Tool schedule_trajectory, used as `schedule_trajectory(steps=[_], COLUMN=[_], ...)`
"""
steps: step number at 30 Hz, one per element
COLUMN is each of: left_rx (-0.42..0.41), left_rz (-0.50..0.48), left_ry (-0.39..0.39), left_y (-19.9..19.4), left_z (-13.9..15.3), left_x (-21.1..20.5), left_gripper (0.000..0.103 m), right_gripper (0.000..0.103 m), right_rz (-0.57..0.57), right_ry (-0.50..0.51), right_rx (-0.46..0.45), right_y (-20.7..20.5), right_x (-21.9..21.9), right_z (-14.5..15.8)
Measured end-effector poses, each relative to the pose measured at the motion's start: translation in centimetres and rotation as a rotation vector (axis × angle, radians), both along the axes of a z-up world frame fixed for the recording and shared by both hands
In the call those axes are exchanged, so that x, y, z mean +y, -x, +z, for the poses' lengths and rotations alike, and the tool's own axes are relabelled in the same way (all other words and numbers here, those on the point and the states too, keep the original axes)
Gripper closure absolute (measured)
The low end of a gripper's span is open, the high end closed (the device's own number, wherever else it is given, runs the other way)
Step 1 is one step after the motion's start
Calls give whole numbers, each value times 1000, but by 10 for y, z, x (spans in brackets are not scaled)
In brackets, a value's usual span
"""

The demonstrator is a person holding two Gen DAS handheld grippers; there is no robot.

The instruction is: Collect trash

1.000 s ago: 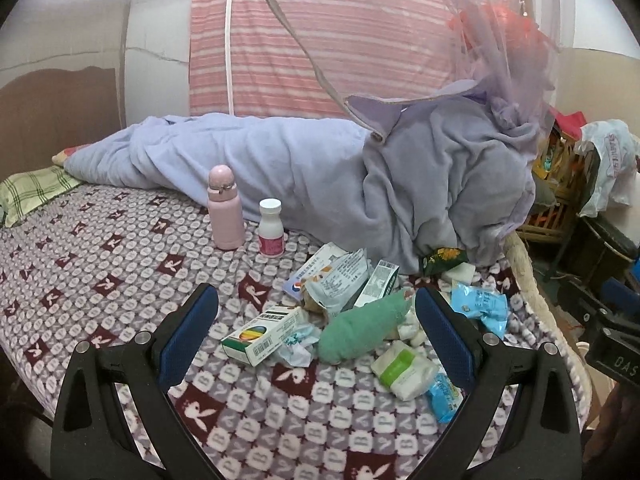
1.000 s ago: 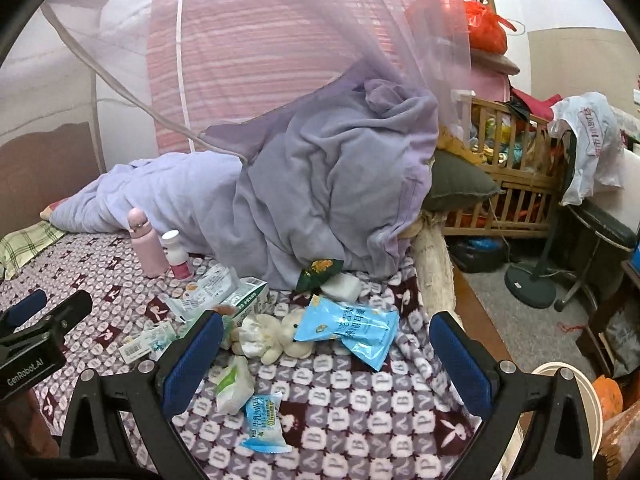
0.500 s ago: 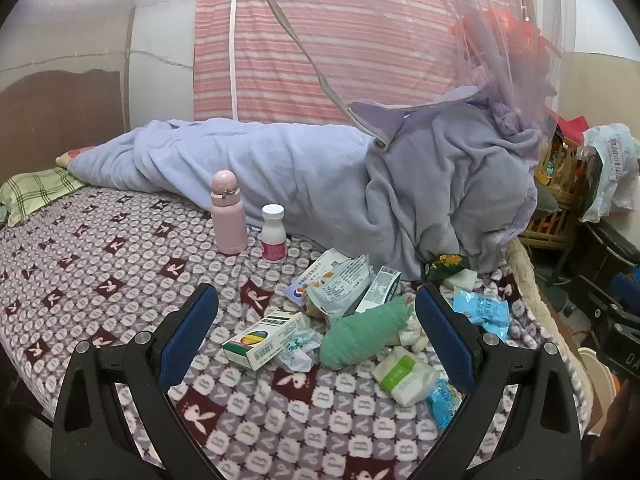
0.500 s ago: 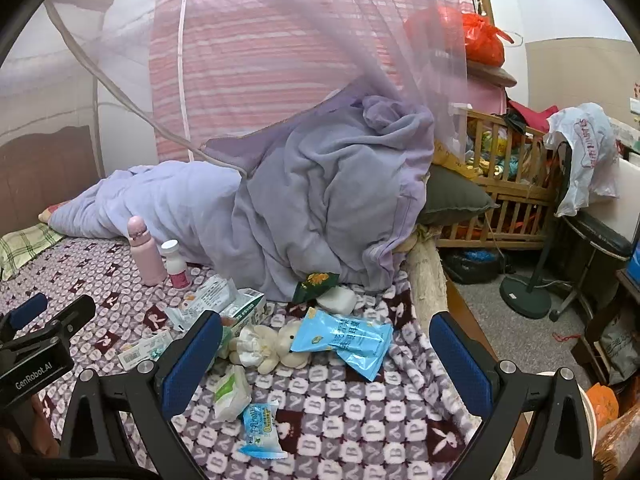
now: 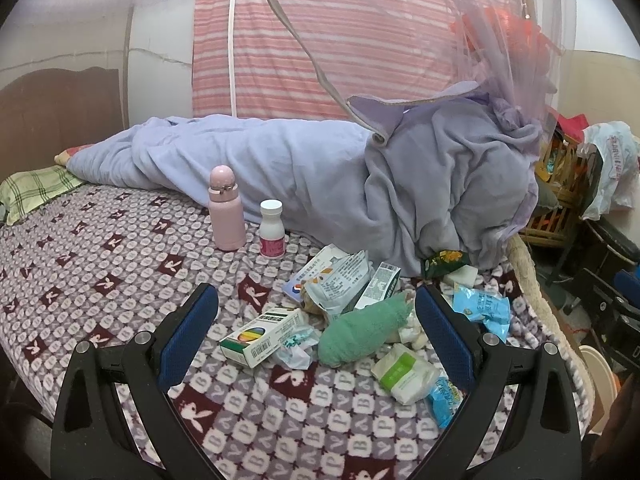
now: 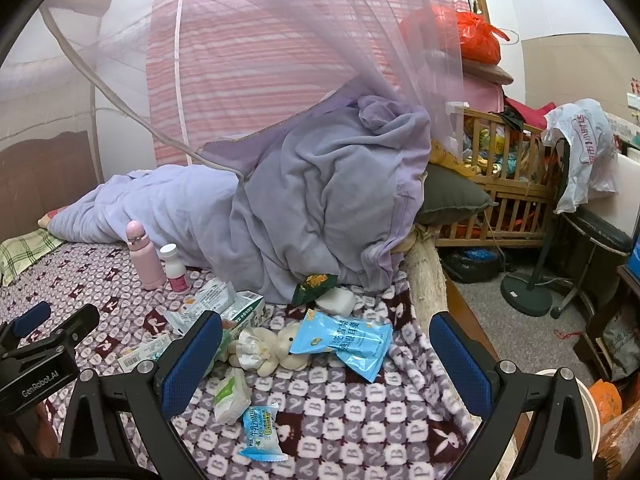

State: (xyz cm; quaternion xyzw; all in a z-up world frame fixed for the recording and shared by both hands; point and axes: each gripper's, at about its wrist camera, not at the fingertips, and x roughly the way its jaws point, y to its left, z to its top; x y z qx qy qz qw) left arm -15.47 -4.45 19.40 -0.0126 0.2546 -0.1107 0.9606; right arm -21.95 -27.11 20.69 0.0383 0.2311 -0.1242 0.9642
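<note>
Both grippers have drawn back a little, so the trash pile [image 5: 360,312] sits lower centre in frame; left gripper [image 5: 316,332] and right gripper [image 6: 326,360] remain spread wide, holding nothing, collecting probably not begun

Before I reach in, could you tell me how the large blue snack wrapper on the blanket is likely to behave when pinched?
The blue snack wrapper looks like thin, glossy film, so it may crumple and slip. It lies flat and creased, so it is probably light and floppy. One corner rests against the plush toy, which might shift too.
</note>
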Motion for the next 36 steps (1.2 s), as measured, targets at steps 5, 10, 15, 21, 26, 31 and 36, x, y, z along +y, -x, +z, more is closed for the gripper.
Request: schedule_trajectory(steps=[5, 10, 15, 21, 26, 31, 36], left_rx=[-7, -2, 5, 3, 1, 6, 15], left_rz=[1, 11, 23, 31, 31, 34, 25], left_ry=[-6, -11, -9, -11, -13, -10, -14], left_y=[0, -1, -3, -4, -5, -5, -7], left_z=[-1, -4, -6, -6, -6, -8, -12], left_x=[0, 0, 1, 2, 1, 1, 0], left_gripper=[4, 4, 4, 4, 4, 4, 4], right_gripper=[0, 0, 0, 0, 0, 0, 0], right_rz=[-1, 4, 9, 12, 18, 13, 8], right_ry=[-1, -5, -7, -1, -8, -4, -15], right_rx=[1, 2, 8, 17, 12, 26, 43], right_y=[-1, -1, -1, -2, -3, -6, -6], right_x=[0, 0, 1, 3, 4, 4, 1], right_z=[0, -1, -3, -5, -5, -8, -12])
